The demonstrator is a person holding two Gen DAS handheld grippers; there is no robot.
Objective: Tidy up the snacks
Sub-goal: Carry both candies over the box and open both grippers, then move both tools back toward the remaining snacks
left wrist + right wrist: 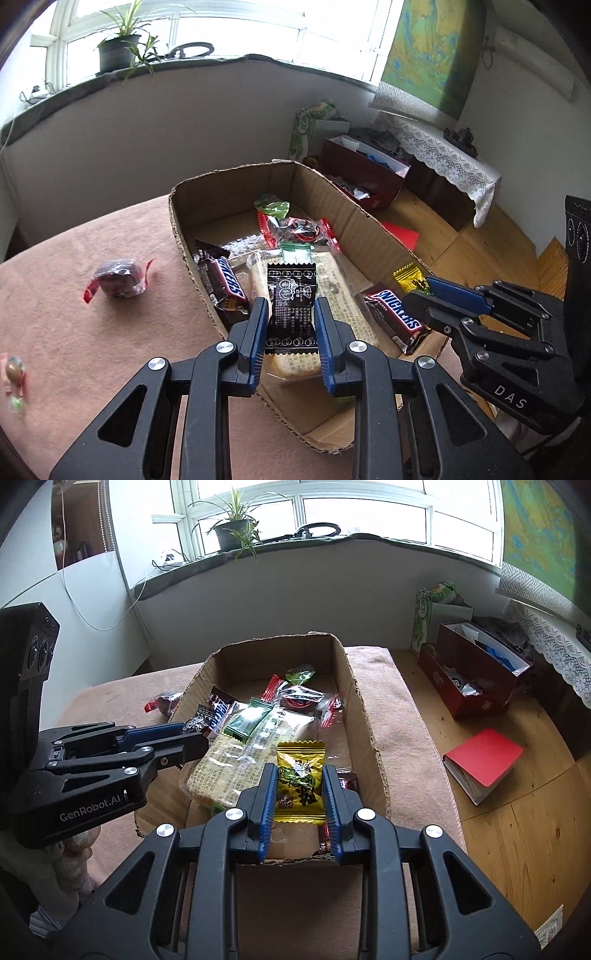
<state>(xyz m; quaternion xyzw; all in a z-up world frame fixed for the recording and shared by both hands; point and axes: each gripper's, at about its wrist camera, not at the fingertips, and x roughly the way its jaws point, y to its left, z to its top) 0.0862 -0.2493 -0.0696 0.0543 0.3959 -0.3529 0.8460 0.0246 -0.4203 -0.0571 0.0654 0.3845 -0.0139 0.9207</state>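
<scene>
- Left wrist view: the left gripper (291, 319) is closed on a black packet (291, 299), its blue pads pinching the packet's two side edges, above the near end of the box (373, 229).
- The box, an open cardboard tray, sits on a desk (66, 295) under a pinkish cloth.
- Straight under the black packet lies a long clear-wrapped cake (343, 295); a Snickers bar (221, 284) leans on the box's left wall and a second Snickers (395, 314) lies at the right.
- Farther back in the box are a red-ended clear pack (299, 229) and a green sweet (271, 205).
- Outside the box on the cloth, a round dark wrapped snack (118, 282) lies well to the left, and small sweets (14, 376) sit at the left edge of the view.
- The right gripper (428, 291) reaches in from the right, a yellow packet (410, 277) showing at its tips.
- Right wrist view: the right gripper (299, 794) is clamped on the yellow packet (301, 775) by its sides, over the box's (365, 720) near right part.
- Below it lie the cake (229, 771) and a green-and-white packet (245, 722); a Snickers end peeks out beside the right finger.
- The left gripper (192, 738) comes in from the left over the box's left wall, covering part of the contents there.
- The round snack (164, 701) lies on the cloth just outside that wall.
- On the wooden floor to the right are a red book (484, 757) and a dark red carton (476, 675) of odds and ends.
</scene>
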